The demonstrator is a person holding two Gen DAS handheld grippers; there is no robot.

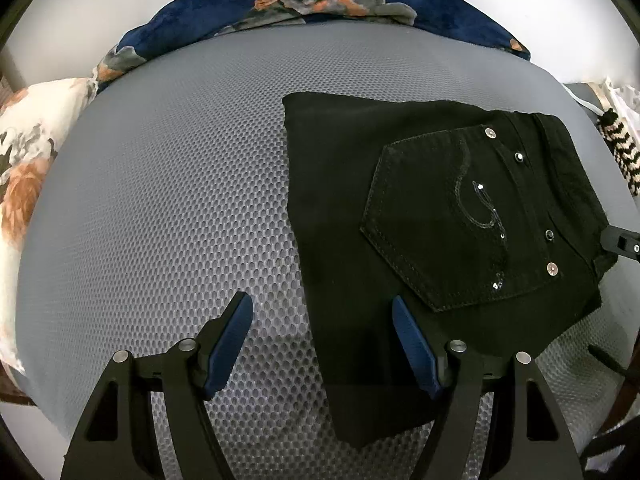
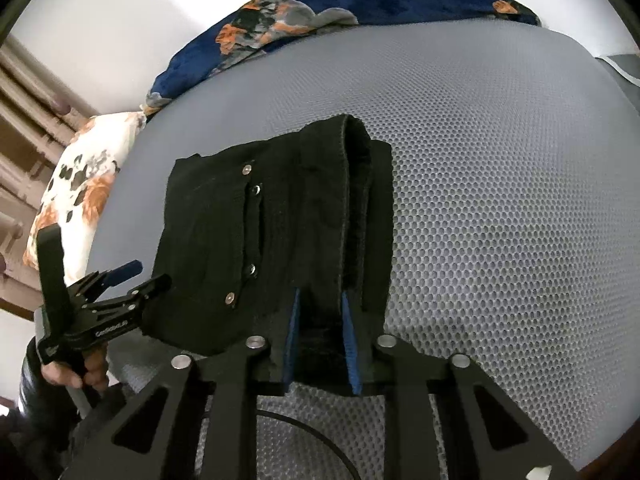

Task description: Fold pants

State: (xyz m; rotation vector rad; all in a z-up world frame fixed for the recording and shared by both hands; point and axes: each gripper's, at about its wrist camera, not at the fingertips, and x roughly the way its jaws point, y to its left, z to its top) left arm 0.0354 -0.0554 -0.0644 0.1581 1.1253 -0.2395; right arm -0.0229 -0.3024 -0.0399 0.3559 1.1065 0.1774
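Observation:
Black folded pants [image 1: 340, 200] lie on the grey mesh mattress [image 1: 160, 200], back pocket with sequins and rivets facing up. My left gripper [image 1: 322, 298] stands open over the pants' near left edge; one pad sits above the cloth, the other above bare mattress, and nothing is pinched. In the right wrist view, my right gripper [image 2: 320, 296] is shut on the pants [image 2: 208, 220], with a thick fold at the waistband end filling the gap between the blue pads. The left gripper [image 2: 132, 280] shows beside the pants, held by a hand [image 2: 76, 372]. The right gripper's tip [image 1: 620, 240] touches the pants' right edge.
A dark blue floral blanket [image 1: 200, 28] lies bunched along the mattress's far edge. A white floral pillow [image 1: 24, 160] rests at the left. A black-and-white striped cloth [image 1: 624, 152] hangs at the right. Grey mattress stretches left of the pants.

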